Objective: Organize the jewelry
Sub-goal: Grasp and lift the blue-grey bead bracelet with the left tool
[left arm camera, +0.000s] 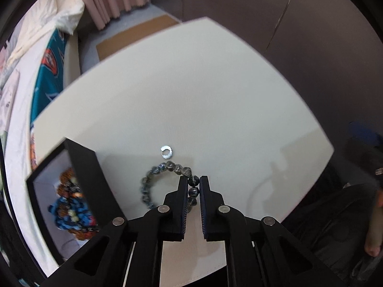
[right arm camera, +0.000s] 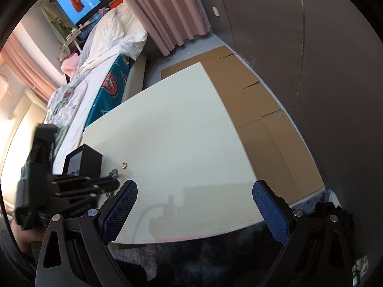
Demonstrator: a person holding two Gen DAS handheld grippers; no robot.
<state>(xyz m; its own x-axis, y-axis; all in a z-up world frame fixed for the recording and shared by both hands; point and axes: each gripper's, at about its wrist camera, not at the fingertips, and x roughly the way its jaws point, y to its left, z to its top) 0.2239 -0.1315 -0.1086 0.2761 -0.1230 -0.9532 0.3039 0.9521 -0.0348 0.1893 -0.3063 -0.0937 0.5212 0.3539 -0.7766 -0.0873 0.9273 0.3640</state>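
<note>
A dark bead bracelet lies on the white table. My left gripper is shut on its right side, with beads pinched between the fingers. A small silver ring lies just beyond the bracelet. A black jewelry box stands open at the left and holds several coloured bead bracelets. In the right wrist view the box, the ring and the left gripper show at the left. My right gripper is open and empty over the table's near edge.
A bed with white bedding and a teal blanket runs along the table's left side. Flattened cardboard lies on the floor beyond and to the right of the table. Pink curtains hang at the back.
</note>
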